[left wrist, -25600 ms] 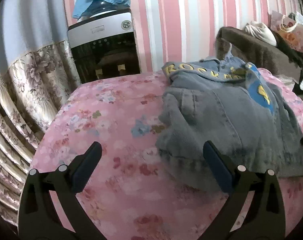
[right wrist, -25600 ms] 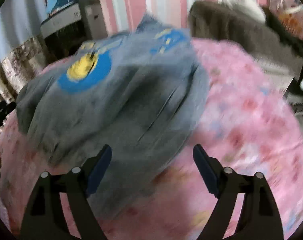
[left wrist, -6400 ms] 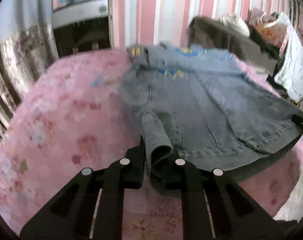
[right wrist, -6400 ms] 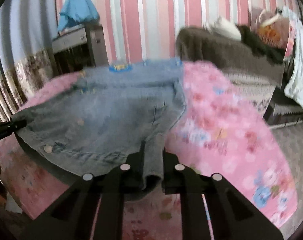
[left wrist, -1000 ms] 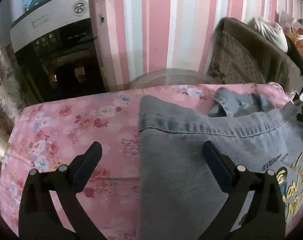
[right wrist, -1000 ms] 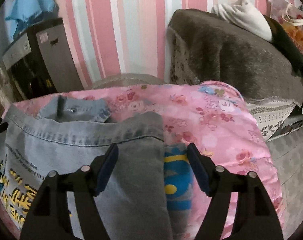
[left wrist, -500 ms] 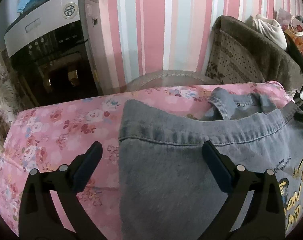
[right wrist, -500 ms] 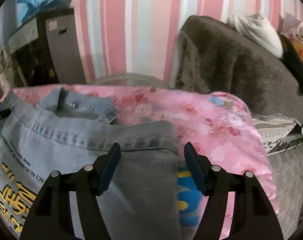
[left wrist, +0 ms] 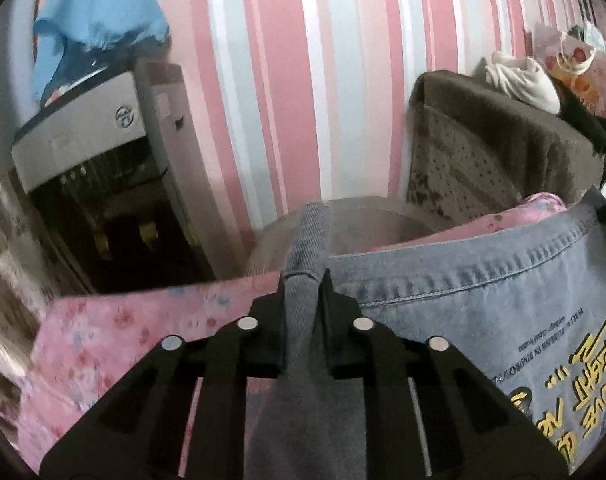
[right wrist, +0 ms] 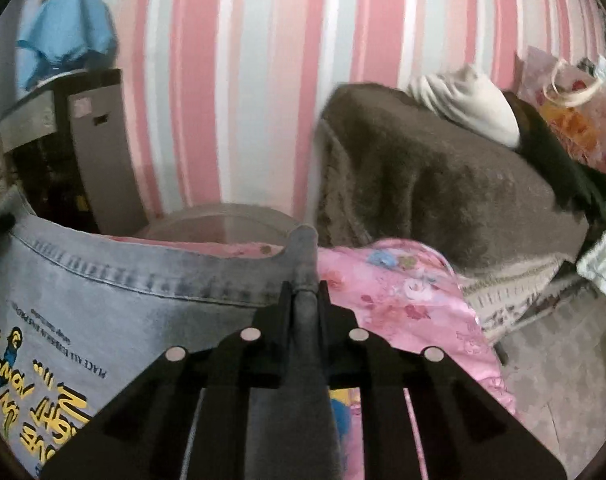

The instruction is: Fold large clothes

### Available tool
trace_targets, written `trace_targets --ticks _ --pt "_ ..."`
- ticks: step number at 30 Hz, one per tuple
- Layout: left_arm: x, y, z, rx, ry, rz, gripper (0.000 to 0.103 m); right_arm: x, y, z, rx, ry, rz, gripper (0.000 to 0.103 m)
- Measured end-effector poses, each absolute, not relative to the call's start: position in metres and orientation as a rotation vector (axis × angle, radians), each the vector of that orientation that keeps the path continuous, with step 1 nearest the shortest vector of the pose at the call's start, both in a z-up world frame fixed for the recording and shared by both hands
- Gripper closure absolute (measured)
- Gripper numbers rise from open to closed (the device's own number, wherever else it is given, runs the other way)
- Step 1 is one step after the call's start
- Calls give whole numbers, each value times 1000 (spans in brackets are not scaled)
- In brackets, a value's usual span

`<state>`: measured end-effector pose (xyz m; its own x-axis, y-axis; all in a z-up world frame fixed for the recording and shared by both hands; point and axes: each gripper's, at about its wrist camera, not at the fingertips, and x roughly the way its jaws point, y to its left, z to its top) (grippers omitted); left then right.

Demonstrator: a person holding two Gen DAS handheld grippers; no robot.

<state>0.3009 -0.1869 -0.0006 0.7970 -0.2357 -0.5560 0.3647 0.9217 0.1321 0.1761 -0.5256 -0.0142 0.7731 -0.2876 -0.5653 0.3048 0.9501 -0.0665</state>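
A grey-blue denim jacket (left wrist: 483, 304) with yellow lettering lies on the pink floral bedspread (left wrist: 115, 332). My left gripper (left wrist: 301, 280) is closing, and its black jaws pinch the jacket's far left corner, which pokes up between them. My right gripper (right wrist: 305, 290) is closing too, and it clamps the far right corner of the denim jacket (right wrist: 115, 312). The far edge of the denim stretches between the two grippers, lifted off the bed.
A grey appliance (left wrist: 99, 148) with a blue cloth (left wrist: 99, 20) on top stands by the striped wall at left. A brown-covered chair (right wrist: 435, 184) with a white bundle (right wrist: 463, 100) and a floral bag (right wrist: 571, 108) stands at right. The bedspread (right wrist: 399, 292) ends near the chair.
Both grippers went from wide open around the jacket's far corners to closed on them. They have risen a little, and the denim edge has lifted with them.
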Motion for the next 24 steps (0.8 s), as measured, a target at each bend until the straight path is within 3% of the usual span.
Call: trace_targets --ticks 1,3,4,8,10,16,24 --pt "308 -193 -5 257 572 -295 64 182 -533 -22 52 646 -336 82" --pt "326 -200 -19 289 611 -226 35 194 -551 -43 105 738 -380 68" --pt "334 -199 -27 296 642 -189 31 194 -557 -47 129 753 -390 59" --pt "322 -181 -21 260 630 -178 10 153 -564 -31 181 689 -376 41" --pt "304 -179 -8 294 598 -168 9 132 -563 -26 188 679 -373 34" --pt "230 -184 34 235 547 -294 3 90 -563 -49 296 755 -322 32" --pt "179 -255 -22 152 685 -423 5 93 -520 -72 210 795 -376 24"
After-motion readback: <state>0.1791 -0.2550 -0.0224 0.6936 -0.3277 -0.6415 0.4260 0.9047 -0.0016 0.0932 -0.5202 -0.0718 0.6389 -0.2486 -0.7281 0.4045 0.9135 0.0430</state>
